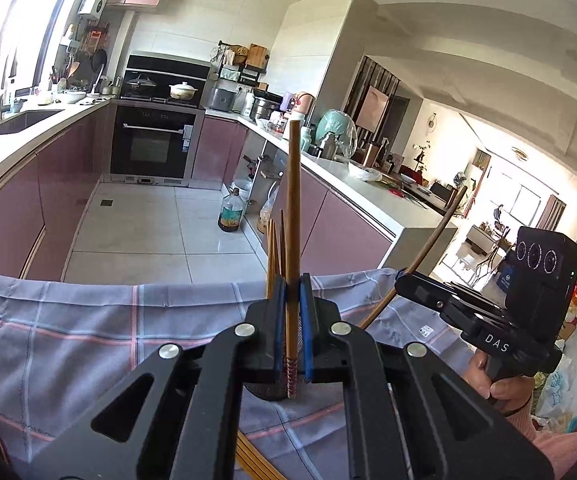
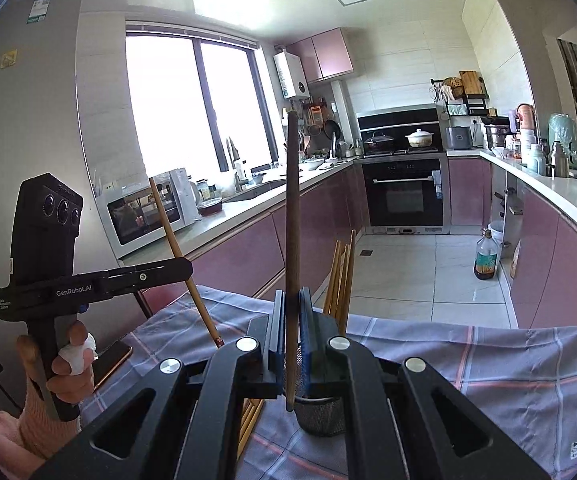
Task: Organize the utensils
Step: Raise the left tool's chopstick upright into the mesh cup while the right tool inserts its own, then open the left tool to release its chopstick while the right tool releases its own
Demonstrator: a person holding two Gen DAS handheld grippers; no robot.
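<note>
Two hand-held grippers work above a grey plaid cloth (image 2: 488,360) with pink and pale lines, spread over a table in a kitchen. Each gripper is clamped tight on one chopstick.

Nearest in the left wrist view, the left gripper (image 1: 292,292) pinches a single lighter brown chopstick (image 1: 293,216) between its blue pads; the stick stands nearly upright, its red-patterned end pointing down. To the right, the right gripper (image 1: 402,276) — held by a hand (image 1: 488,376) in a pink sleeve — grips one dark chopstick (image 1: 428,248) that slants up to the right.

In the right wrist view that darker chopstick (image 2: 291,240) rises almost vertically from the closed pads of the right gripper (image 2: 291,300). Just beneath it sits one metal mesh holder (image 2: 320,416) on the cloth, with what looks like three or four chopsticks (image 2: 342,276) standing in it — the overlap makes the count uncertain. A few more chopsticks (image 2: 250,416) lie flat on the cloth left of the holder, mostly hidden. At the left edge, a hand (image 2: 68,368) with a white-wrapped finger holds the left gripper (image 2: 186,268), its chopstick (image 2: 180,256) tilted.

Farther off: one microwave (image 2: 148,210) on the left counter, one built-in oven (image 2: 404,192), two pots on the stove, and one oil bottle (image 2: 486,258) on the tiled floor.
</note>
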